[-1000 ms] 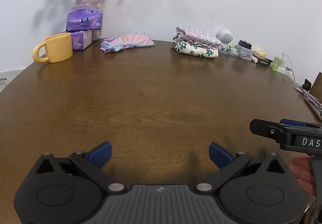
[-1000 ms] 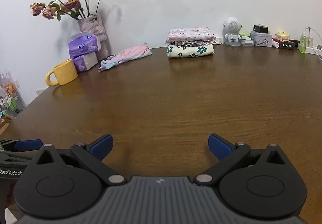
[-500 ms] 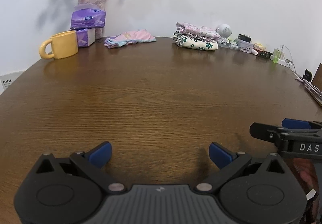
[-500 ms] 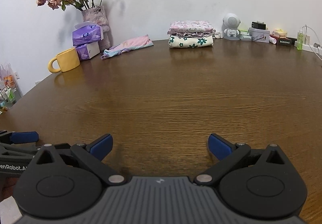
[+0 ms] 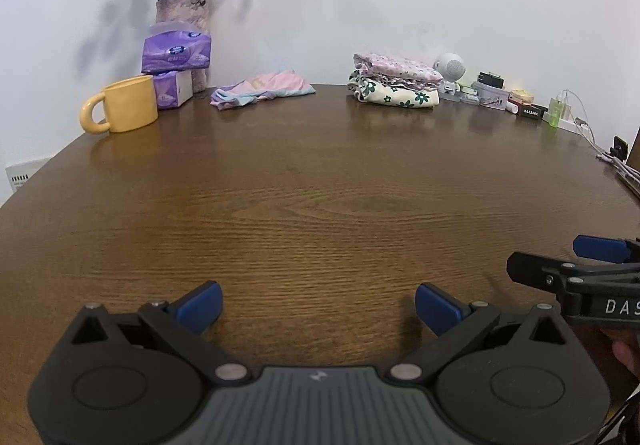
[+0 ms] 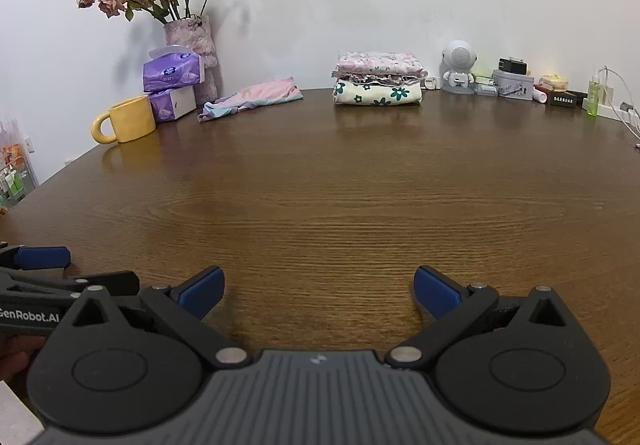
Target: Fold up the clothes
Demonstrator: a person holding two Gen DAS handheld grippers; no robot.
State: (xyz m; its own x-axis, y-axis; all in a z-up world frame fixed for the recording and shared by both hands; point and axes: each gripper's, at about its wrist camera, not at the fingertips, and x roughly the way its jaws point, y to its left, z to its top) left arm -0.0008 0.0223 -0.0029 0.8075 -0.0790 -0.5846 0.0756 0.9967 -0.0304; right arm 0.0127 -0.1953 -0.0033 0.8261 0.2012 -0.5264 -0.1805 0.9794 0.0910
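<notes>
Both tongs are spread wide with nothing between their blue pads. Left tongs (image 5: 318, 309) sit low over the near edge of the brown wooden bench (image 5: 320, 197), and right tongs (image 6: 318, 291) sit just beside them on the right, each showing at the side of the other's view. At the far edge, against the white wall, a loose pink and blue garment (image 5: 262, 89) lies unfolded, left of centre. Right of it stands a folded stack of floral clothes (image 6: 378, 79), well apart from the tongs. Further left are a yellow mug (image 5: 126, 109), purple tissue packs (image 5: 176, 67) and a vase of dried roses (image 6: 192, 41). A small white robot figure (image 6: 459, 63) stands to the right of the stack.
</notes>
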